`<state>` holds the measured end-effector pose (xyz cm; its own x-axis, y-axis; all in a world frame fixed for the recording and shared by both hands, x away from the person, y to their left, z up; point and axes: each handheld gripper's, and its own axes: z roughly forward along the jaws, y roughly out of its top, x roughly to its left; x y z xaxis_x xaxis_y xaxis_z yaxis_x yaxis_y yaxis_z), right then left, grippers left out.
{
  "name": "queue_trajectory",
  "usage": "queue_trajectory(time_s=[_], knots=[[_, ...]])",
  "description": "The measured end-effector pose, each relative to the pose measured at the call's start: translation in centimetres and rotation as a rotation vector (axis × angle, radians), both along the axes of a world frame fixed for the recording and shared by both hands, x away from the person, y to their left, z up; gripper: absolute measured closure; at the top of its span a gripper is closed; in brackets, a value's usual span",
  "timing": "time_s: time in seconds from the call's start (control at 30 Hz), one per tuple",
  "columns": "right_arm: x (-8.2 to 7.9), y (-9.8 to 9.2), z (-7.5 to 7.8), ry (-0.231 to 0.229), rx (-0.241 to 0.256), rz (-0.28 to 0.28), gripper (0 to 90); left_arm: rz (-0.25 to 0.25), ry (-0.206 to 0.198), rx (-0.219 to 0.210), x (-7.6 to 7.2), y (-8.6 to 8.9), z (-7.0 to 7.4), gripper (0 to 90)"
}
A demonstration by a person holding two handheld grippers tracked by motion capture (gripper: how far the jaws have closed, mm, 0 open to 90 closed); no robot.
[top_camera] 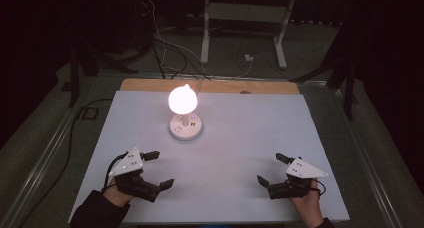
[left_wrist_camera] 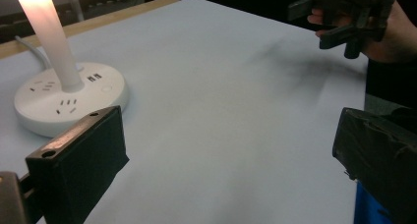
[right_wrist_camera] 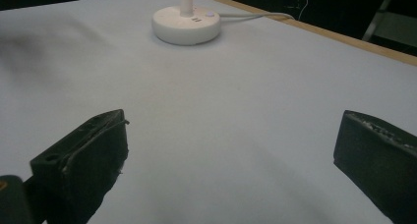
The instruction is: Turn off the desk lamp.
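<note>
while both tongs, left tongs (top_camera: 156, 169) and right tongs (top_camera: 270, 169), hover released and empty, nothing's begun; lit lamp (top_camera: 185, 119) waits ahead on desk (top_camera: 240, 138).

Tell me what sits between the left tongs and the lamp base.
Nothing: bare white table separates the left tongs from the lamp base, as seen in the high view.
</note>
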<state>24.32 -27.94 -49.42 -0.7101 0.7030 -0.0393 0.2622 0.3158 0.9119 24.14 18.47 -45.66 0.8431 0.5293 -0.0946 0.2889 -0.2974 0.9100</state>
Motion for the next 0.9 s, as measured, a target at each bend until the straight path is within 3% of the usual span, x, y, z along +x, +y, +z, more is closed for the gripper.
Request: queue_trajectory(time_s=[0.5, 0.9], knots=[[0.0, -0.2, 0.1, 0.007, 0.025, 0.003, 0.0, 0.070, 0.002, 0.027, 2.9, -2.5, -0.4, 0.4], [0.0, -0.2, 0.1, 0.002, 0.017, 0.005, 0.0, 0.121, -0.001, 0.059, 4.3, -4.4, -1.0, 0.4]])
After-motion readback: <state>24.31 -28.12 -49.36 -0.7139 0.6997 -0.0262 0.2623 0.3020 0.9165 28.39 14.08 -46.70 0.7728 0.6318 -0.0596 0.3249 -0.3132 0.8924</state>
